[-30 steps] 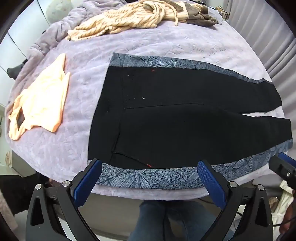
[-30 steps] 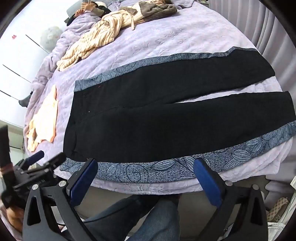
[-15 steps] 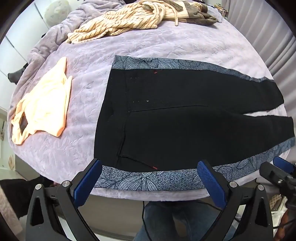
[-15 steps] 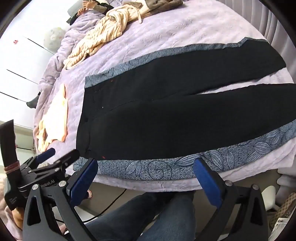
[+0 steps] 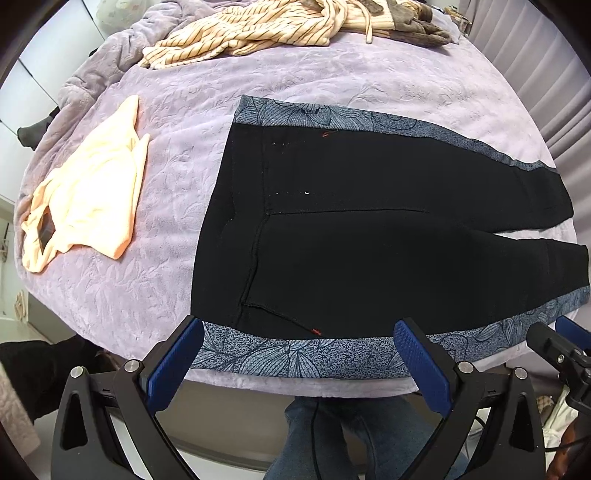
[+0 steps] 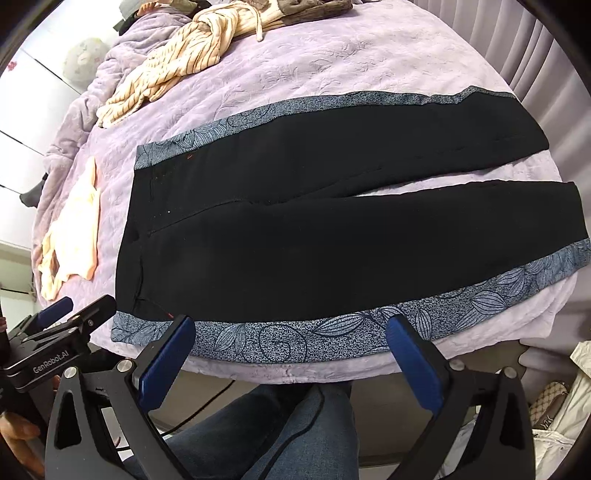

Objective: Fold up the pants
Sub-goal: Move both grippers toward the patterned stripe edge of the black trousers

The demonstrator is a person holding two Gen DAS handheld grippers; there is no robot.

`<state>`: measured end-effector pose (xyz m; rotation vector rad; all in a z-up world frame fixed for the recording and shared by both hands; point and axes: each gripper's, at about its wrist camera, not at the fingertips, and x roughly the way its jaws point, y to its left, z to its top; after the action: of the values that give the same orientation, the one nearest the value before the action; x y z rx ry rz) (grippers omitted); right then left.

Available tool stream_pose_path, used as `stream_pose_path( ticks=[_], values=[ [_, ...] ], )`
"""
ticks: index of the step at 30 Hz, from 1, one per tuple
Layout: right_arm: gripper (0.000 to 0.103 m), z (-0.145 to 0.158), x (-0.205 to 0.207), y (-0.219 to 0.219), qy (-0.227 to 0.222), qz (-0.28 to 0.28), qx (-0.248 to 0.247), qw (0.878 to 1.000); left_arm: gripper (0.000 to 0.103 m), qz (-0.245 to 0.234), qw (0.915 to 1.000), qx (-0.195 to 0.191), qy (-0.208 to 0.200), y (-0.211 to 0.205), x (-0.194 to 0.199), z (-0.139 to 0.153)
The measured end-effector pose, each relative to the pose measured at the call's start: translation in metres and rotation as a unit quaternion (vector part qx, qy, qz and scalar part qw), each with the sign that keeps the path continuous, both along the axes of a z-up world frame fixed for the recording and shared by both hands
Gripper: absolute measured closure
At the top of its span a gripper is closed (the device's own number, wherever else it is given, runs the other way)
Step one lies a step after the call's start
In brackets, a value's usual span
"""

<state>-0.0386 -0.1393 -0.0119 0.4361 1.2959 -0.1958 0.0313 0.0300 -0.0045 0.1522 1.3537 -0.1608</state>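
Black pants (image 5: 369,240) (image 6: 314,236) with blue-grey leaf-print side stripes lie flat on a lilac bedspread (image 5: 332,70), waistband to the left, legs spread slightly apart toward the right. My left gripper (image 5: 299,350) hovers open over the near edge by the waist end, its blue pads just above the near stripe, holding nothing. My right gripper (image 6: 288,347) is open too, above the near stripe around the thigh. The left tool (image 6: 62,332) shows at the lower left of the right wrist view; the right tool (image 5: 561,350) shows at the far right of the left wrist view.
A peach garment (image 5: 88,195) lies left of the waistband. A striped cream garment and a brown one (image 5: 266,29) are heaped at the far side. Curtains (image 5: 535,48) hang on the right. A person's jeans-clad legs (image 6: 280,435) are below the bed edge, bags (image 6: 554,406) beside them.
Both grippers have moved in closer and lower toward the near edge of the pants; the pants look larger and have not been touched. Both stay open.
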Motion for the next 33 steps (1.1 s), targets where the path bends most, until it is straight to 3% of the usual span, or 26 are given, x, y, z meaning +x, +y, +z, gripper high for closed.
stream_pose_path(
  ticks=[12,18,25,33],
  values=[
    [0.000,-0.008,0.003,-0.004,0.022,-0.022,0.002,1.000,0.000,-0.009,1.0000,0.001,0.002,-0.003,0.009,-0.002],
    [0.000,-0.015,0.004,-0.004,0.040,-0.033,0.000,0.999,0.000,-0.013,0.9994,0.031,-0.008,0.000,0.013,-0.010],
    [0.000,-0.023,-0.004,0.001,0.066,-0.041,-0.010,0.997,0.000,-0.037,0.9990,0.020,0.015,-0.003,0.011,-0.024],
    [0.000,-0.018,0.004,-0.015,0.066,-0.012,-0.019,0.998,0.000,-0.005,0.9997,0.020,0.015,-0.012,0.006,-0.024]
  ],
)
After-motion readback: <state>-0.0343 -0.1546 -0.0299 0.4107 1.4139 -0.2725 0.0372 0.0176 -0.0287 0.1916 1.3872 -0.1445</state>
